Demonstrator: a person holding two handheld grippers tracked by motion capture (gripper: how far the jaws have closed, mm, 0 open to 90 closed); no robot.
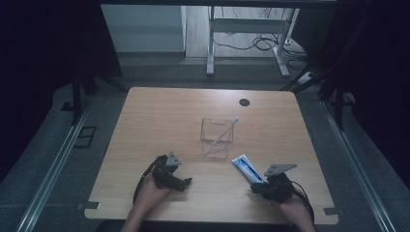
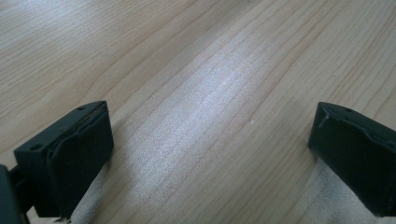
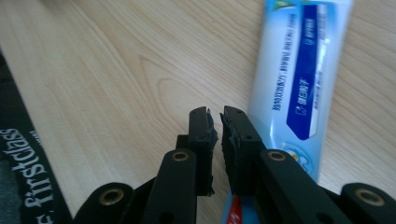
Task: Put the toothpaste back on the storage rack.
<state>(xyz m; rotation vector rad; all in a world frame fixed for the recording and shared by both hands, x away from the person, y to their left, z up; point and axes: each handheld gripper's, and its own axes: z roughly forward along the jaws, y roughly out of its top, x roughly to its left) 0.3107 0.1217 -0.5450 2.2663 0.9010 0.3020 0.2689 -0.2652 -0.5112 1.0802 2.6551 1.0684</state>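
Observation:
A clear plastic cup [image 1: 216,137] stands mid-table with a pink toothbrush [image 1: 225,130] leaning inside it. A white and blue toothpaste tube [image 1: 246,167] lies flat to its right front. In the right gripper view the tube [image 3: 299,70] runs along the right side of my right gripper [image 3: 215,116], whose jaws are shut with nothing between them. That right gripper [image 1: 257,186] rests near the tube's near end. My left gripper [image 1: 187,181] sits at the table's front left, and its jaws [image 2: 210,126] stand wide open over bare wood.
A black round grommet [image 1: 244,102] is set into the wooden table [image 1: 159,111] at the back right. A black strap with white lettering [image 3: 23,177] hangs past the table's edge in the right gripper view. A white desk frame [image 1: 246,29] stands beyond the table.

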